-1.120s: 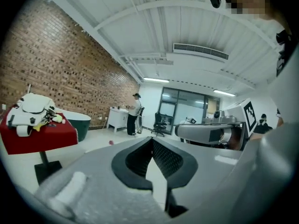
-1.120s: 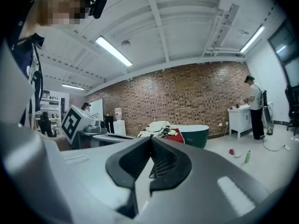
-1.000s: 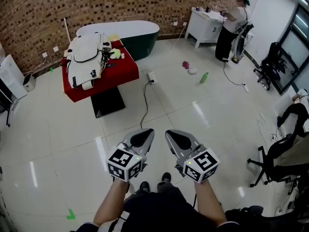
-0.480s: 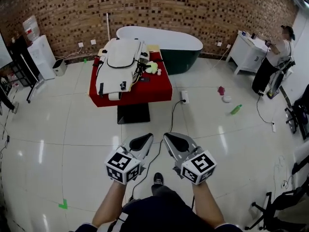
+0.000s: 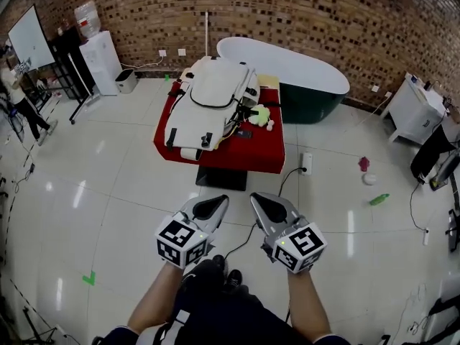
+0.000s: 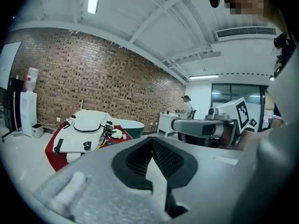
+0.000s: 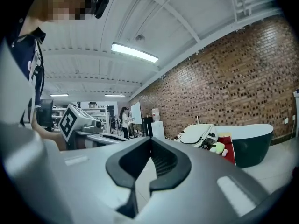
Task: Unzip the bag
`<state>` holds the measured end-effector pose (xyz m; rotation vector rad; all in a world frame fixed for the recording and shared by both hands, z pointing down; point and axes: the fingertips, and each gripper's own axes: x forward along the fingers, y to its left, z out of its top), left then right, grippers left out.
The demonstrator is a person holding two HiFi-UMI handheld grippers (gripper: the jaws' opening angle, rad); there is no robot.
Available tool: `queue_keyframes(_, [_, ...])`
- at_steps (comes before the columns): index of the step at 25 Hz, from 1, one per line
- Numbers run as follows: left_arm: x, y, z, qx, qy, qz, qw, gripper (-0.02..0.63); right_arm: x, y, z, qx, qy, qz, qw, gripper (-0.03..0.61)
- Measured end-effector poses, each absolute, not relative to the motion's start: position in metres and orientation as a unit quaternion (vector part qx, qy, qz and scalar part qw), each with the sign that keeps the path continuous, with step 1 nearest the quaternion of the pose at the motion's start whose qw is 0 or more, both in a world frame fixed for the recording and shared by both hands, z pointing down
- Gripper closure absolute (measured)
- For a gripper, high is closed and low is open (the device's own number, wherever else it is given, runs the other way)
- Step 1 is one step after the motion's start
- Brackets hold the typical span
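Observation:
A white backpack point(image 5: 210, 99) with black straps lies flat on a red-covered table point(image 5: 248, 149) across the room; it also shows in the left gripper view as the white backpack point(image 6: 84, 129) and in the right gripper view as the white backpack point(image 7: 198, 133). A yellow-green plush toy point(image 5: 260, 115) sits beside it. My left gripper point(image 5: 213, 205) and right gripper point(image 5: 264, 206) are held side by side at waist height, far short of the table. Both are shut with nothing between the jaws.
A dark green bathtub point(image 5: 295, 74) stands behind the table against the brick wall. A power strip point(image 5: 307, 164) and its cable point(image 5: 248, 237) lie on the tiled floor. A water dispenser point(image 5: 99, 57), a whiteboard point(image 5: 30, 37) and a person point(image 5: 16, 99) are at left; small items point(image 5: 368, 178) lie at right.
The view has swung so the table and backpack moved from upper left to the centre and look closer. Both grippers stay shut, held in the same place in front of me.

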<state>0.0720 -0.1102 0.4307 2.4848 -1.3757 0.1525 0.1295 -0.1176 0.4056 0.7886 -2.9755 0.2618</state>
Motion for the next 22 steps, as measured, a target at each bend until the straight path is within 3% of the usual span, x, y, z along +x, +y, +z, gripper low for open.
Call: queue_keyframes(22, [-0.044, -0.305, 0.448, 0.897, -0.413, 0.006, 0.156, 0.609, -0.004, -0.287, 0.437, 0.314, -0.937, 0.119, 0.092, 0.575])
